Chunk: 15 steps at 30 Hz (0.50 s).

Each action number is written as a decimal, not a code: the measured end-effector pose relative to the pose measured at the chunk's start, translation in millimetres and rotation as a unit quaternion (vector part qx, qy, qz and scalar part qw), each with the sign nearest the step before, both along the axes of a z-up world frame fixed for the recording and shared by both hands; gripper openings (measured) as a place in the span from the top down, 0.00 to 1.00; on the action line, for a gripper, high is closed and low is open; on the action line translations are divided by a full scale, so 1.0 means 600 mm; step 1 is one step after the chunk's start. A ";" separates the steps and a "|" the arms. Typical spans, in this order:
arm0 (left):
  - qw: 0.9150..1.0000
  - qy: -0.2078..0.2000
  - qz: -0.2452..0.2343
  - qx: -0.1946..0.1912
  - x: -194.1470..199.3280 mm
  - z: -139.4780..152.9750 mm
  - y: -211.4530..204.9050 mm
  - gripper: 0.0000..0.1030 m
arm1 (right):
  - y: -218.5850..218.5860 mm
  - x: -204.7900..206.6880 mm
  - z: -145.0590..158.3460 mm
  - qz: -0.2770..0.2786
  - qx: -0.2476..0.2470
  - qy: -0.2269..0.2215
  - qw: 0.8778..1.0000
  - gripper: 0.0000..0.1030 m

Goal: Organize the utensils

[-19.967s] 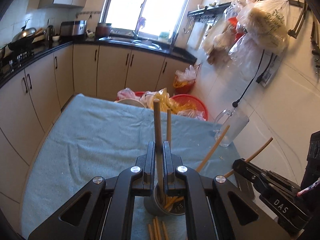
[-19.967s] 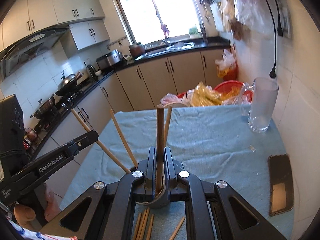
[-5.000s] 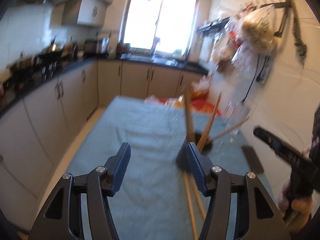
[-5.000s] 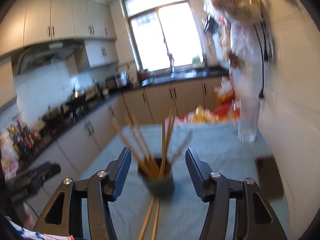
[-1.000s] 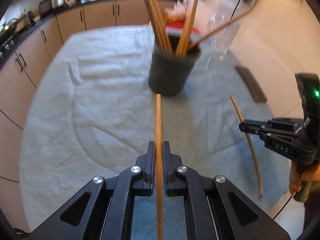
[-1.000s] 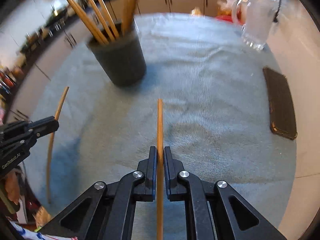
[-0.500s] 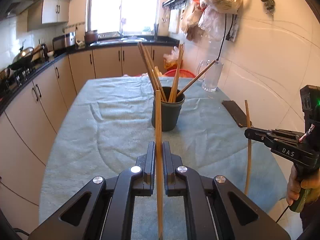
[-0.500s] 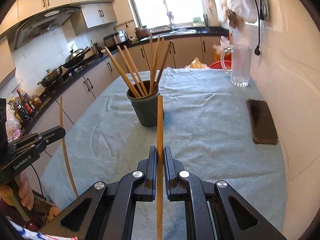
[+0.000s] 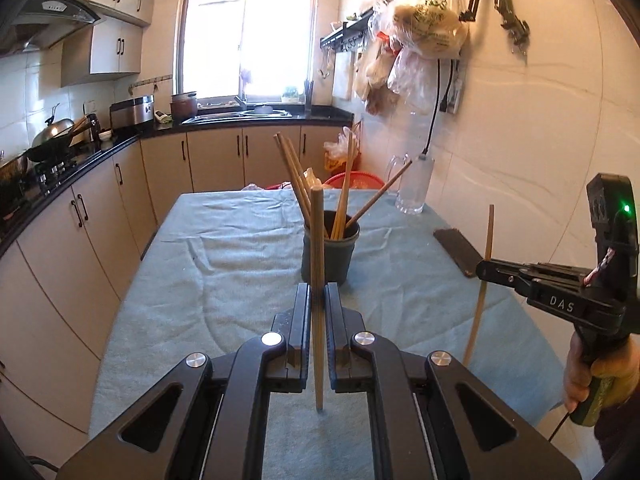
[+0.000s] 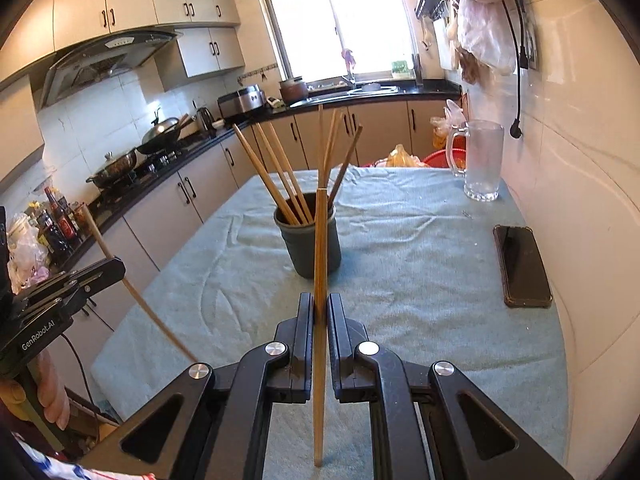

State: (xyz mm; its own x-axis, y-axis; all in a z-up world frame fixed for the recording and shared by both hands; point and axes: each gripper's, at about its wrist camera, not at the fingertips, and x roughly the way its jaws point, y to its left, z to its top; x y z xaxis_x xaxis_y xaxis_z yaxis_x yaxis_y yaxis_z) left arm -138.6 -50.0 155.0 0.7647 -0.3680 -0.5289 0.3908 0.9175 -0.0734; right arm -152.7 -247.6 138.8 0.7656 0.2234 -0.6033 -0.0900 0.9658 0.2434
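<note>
A dark grey cup [image 9: 329, 254] [image 10: 309, 246] holding several wooden chopsticks [image 9: 296, 182] [image 10: 280, 176] stands mid-table on the blue-green cloth [image 9: 224, 264] [image 10: 420, 248]. My left gripper [image 9: 317, 292] is shut on one upright wooden chopstick [image 9: 317, 248], lifted above the cloth just in front of the cup. My right gripper [image 10: 320, 302] is shut on another chopstick [image 10: 321, 240], also held upright short of the cup. Each gripper shows in the other's view: the right one [image 9: 486, 270] with its chopstick [image 9: 482, 280], the left one [image 10: 114, 270] with its chopstick [image 10: 132, 284].
A black phone [image 9: 456, 252] [image 10: 522, 266] lies on the cloth near the right wall. A glass mug [image 10: 480, 160] [image 9: 412, 186] stands at the far right corner. A red basket and bags [image 9: 348, 178] sit behind the table. Counters and a stove [image 10: 132, 160] run along the left.
Both grippers rose and tilted up from the cloth, each lifting its chopstick. The view went from looking down at the table to looking across the kitchen, with the cup now farther ahead.
</note>
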 end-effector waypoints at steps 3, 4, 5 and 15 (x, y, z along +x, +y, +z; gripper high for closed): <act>1.000 0.001 0.002 -0.008 0.006 0.003 0.000 0.94 | -0.002 0.006 0.003 -0.005 -0.004 -0.008 1.000 0.93; 1.000 0.002 0.003 -0.010 0.009 0.003 0.000 0.94 | -0.003 0.009 0.004 -0.006 -0.002 -0.009 1.000 0.93; 1.000 0.004 0.004 -0.015 0.012 0.005 0.000 0.94 | -0.004 0.011 0.004 -0.007 0.001 -0.010 1.000 0.93; 0.999 -0.018 0.008 -0.048 0.053 0.061 -0.001 0.94 | -0.015 0.050 0.044 -0.011 0.016 -0.043 0.999 0.93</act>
State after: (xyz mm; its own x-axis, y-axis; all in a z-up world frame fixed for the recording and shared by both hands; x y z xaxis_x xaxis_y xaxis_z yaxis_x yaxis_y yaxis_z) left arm -107.0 -50.7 191.8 0.7893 -0.4026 -0.4635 0.3799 0.9134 -0.1464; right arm -123.0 -256.6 165.2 0.8192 0.2236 -0.5282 -0.0900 0.9596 0.2666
